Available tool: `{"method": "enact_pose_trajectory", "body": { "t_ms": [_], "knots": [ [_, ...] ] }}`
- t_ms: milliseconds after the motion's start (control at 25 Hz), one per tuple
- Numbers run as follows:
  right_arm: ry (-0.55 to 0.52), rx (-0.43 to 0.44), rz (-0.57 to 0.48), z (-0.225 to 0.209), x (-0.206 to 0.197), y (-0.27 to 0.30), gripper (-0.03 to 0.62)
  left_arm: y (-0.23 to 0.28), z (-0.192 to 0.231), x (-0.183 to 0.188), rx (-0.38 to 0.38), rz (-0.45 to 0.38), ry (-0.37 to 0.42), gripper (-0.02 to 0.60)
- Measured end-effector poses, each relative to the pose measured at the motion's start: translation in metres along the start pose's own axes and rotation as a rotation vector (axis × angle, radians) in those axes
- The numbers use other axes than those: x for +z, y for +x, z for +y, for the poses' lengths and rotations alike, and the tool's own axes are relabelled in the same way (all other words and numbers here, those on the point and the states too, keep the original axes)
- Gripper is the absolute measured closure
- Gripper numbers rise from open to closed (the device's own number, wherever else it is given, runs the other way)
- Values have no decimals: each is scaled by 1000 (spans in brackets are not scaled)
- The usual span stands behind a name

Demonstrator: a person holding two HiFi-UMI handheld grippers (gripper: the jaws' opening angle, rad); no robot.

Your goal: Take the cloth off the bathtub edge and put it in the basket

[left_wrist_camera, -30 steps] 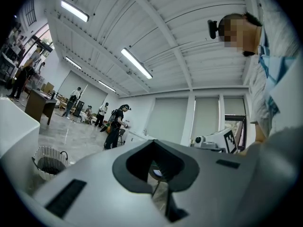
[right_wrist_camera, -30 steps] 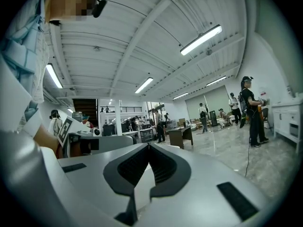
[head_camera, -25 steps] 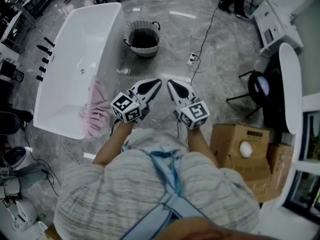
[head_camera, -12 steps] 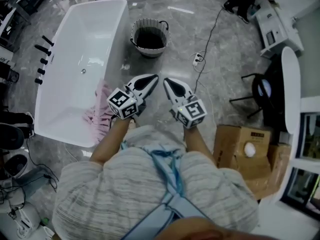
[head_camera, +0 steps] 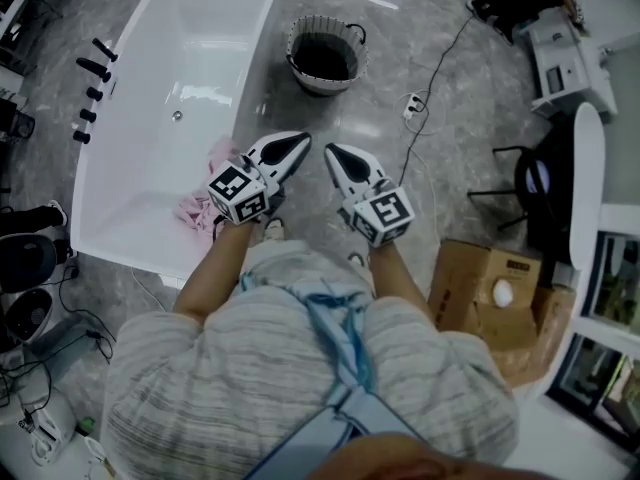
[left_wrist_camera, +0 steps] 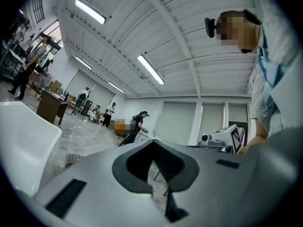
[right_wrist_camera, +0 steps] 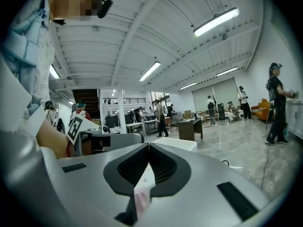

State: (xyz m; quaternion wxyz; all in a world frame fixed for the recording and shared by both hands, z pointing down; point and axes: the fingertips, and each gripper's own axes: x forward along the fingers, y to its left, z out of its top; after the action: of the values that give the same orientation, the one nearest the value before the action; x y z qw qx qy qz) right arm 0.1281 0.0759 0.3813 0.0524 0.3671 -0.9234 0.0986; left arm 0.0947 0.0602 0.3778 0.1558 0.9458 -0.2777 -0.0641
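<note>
Pink cloth (head_camera: 195, 211) now lies closer beside left gripper (head_camera: 301, 140).

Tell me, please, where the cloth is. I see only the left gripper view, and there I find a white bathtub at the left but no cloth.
Observer: The pink cloth hangs over the bathtub edge nearest the person, just left of the left gripper in the head view.
Operator: Does the right gripper hold anything?
Observer: No. The right gripper is shut and empty, close beside the left one.
Operator: Is something on the floor near the basket?
Observer: Yes. A white power strip with its cable lies on the floor to the right of the basket.
</note>
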Motion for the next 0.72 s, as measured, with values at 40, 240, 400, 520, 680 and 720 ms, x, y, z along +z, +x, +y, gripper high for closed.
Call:
{"method": "enact_pose_trajectory", "body": {
  "t_ms": [40, 240, 400, 520, 680, 720],
  "knots": [
    [-4, 7, 9, 7, -2, 9, 589, -12, 8, 0, 7, 0, -2, 578],
    [-13, 40, 30, 42, -11, 64, 589, -72, 57, 5, 57, -10, -2, 578],
    [-35, 101, 55, 70, -18, 102, 589, -117, 87, 8, 130, -28, -3, 578],
    [-55, 187, 88, 94, -26, 124, 589, -151, 100, 1, 210, -16, 9, 578],
    [-114, 308, 138, 122, -43, 151, 588, -196, 122, -9, 339, -10, 5, 578],
    [-127, 344, 152, 129, -48, 157, 588, -207, 125, -13, 372, -11, -4, 578]
  ]
}}
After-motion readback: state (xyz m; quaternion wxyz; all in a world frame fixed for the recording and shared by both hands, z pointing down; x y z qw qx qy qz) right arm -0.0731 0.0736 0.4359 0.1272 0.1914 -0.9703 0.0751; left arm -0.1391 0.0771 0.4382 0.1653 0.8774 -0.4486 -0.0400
